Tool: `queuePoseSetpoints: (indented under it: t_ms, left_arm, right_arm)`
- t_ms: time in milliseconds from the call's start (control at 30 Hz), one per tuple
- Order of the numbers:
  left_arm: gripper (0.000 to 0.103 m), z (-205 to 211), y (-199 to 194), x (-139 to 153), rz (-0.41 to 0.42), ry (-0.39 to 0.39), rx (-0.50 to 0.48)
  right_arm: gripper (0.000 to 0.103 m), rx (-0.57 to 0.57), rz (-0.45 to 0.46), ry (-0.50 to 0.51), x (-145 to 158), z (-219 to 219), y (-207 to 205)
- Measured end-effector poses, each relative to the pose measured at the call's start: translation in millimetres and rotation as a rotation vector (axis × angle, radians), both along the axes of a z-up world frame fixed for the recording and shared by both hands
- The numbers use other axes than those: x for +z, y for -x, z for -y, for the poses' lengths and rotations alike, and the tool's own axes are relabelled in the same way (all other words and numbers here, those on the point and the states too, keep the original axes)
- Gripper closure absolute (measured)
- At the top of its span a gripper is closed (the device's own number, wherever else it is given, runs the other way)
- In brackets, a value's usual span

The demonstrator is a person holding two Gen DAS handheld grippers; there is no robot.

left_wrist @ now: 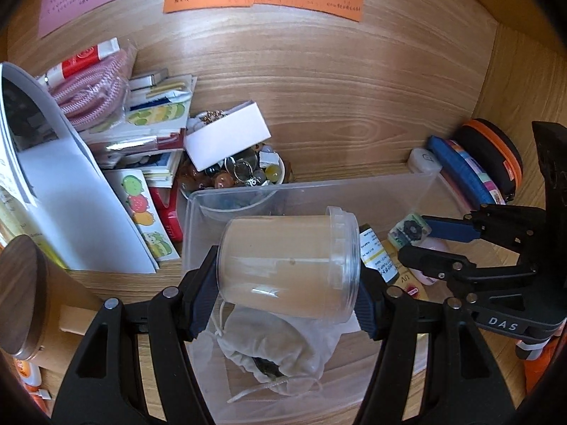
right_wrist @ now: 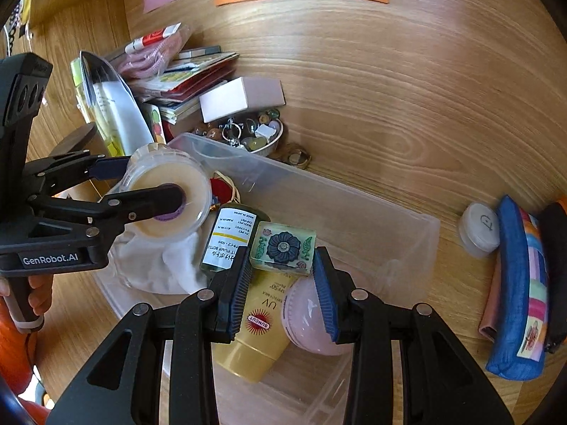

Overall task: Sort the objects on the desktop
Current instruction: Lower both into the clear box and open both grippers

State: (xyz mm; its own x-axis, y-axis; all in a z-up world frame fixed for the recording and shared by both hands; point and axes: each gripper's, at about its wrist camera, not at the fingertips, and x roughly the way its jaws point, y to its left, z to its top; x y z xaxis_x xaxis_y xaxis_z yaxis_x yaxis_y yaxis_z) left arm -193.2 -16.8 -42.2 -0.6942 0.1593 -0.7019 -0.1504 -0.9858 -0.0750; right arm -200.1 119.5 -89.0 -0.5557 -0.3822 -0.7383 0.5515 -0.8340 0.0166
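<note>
My left gripper (left_wrist: 288, 276) is shut on a clear plastic jar (left_wrist: 287, 265) lying sideways, held over the clear plastic bin (left_wrist: 418, 180). A grey drawstring pouch (left_wrist: 269, 350) lies in the bin below it. My right gripper (right_wrist: 283, 265) is shut on a small glass block with a blue flower (right_wrist: 283, 246), held over the same bin (right_wrist: 407, 219). Below it lie a yellow sunscreen tube (right_wrist: 258, 329), a dark pump bottle (right_wrist: 230, 237) and a pink round case (right_wrist: 304, 315). The left gripper with the jar (right_wrist: 166, 198) shows at the left of the right wrist view.
A bowl of beads and keyrings (left_wrist: 244, 173) and a white box (left_wrist: 226, 138) stand behind the bin. Stacked books and packets (left_wrist: 141, 124) lie at left. A blue pencil case (right_wrist: 517, 283), a white oval case (right_wrist: 480, 228) and an orange-rimmed black pouch (left_wrist: 496, 156) lie at right.
</note>
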Motion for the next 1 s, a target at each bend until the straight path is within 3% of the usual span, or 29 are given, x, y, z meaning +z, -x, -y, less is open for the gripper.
queuePoseSetpoints:
  t_ms: [833, 933, 1000]
  left_arm:
    - [0.033, -7, 3, -16, 0.010, 0.089, 0.002]
    - [0.030, -6, 4, -16, 0.012, 0.075, -0.003]
    - [0.030, -6, 3, -15, 0.005, 0.071, 0.002]
  right_arm:
    - [0.067, 0.030, -0.034, -0.043, -9, 8, -3]
    - [0.060, 0.038, -0.029, -0.026, -9, 9, -4]
    - [0.047, 0.039, -0.027, -0.011, -8, 9, -5]
